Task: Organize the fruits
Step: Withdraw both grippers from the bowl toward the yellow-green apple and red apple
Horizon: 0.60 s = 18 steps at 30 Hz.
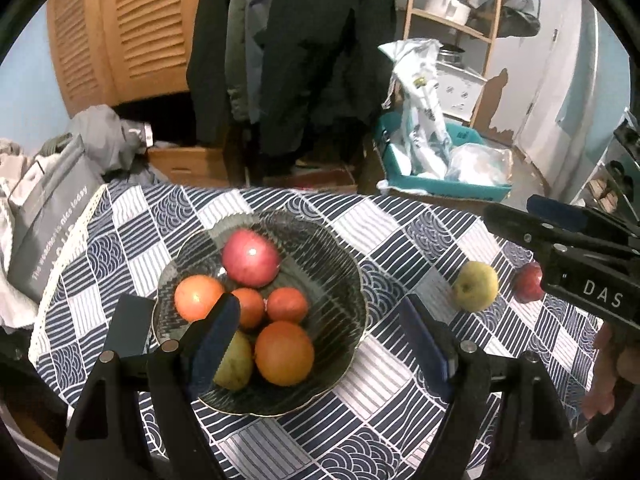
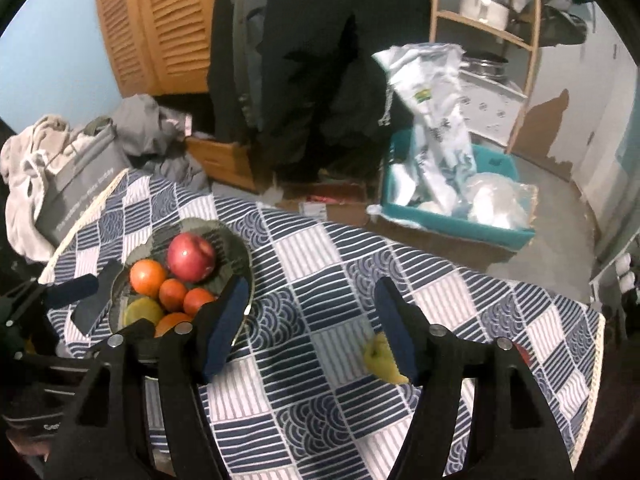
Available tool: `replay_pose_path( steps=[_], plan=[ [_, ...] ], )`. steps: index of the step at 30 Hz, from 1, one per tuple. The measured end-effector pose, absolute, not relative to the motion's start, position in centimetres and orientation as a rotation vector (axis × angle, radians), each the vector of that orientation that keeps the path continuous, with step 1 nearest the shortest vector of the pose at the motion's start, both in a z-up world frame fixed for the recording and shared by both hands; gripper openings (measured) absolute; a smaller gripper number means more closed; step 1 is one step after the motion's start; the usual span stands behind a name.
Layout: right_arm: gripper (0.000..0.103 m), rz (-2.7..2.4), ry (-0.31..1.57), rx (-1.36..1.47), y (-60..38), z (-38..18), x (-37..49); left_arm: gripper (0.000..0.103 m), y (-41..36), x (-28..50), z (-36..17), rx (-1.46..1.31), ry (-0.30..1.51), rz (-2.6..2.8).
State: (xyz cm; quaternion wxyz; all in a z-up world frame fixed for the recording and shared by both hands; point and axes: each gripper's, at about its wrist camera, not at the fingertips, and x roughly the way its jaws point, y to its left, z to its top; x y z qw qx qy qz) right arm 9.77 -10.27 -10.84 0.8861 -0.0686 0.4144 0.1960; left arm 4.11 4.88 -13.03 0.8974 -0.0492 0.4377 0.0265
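Observation:
A dark glass bowl [image 1: 340,280] on the patterned tablecloth holds a red apple [image 1: 250,257], several oranges [image 1: 285,353] and a yellow-green fruit [image 1: 236,364]. My left gripper [image 1: 320,336] is open and empty, hovering over the bowl's near side. A yellow-green apple [image 1: 475,286] and a small red apple [image 1: 527,282] lie on the cloth to the right. My right gripper [image 2: 312,328] is open and empty above the cloth; its right finger partly hides the yellow-green apple [image 2: 378,356]. The bowl [image 2: 236,248] is to its left. The right gripper also shows in the left wrist view [image 1: 560,240].
The table's far edge [image 1: 304,192] drops to a cluttered floor with a teal bin [image 1: 448,184] of bags and cardboard boxes. A grey bag [image 1: 48,216] and clothes sit by the table's left edge. Dark coats hang behind.

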Motion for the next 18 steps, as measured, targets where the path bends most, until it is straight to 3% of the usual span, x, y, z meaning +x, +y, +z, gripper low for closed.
replay_pose_path(
  steps=[18],
  plan=[
    [0.077,0.307,0.756,-0.111,-16.4,-6.5,7.3,0.085,1.5,3.7,-9.0,-0.062,0.804,-0.003]
  ],
)
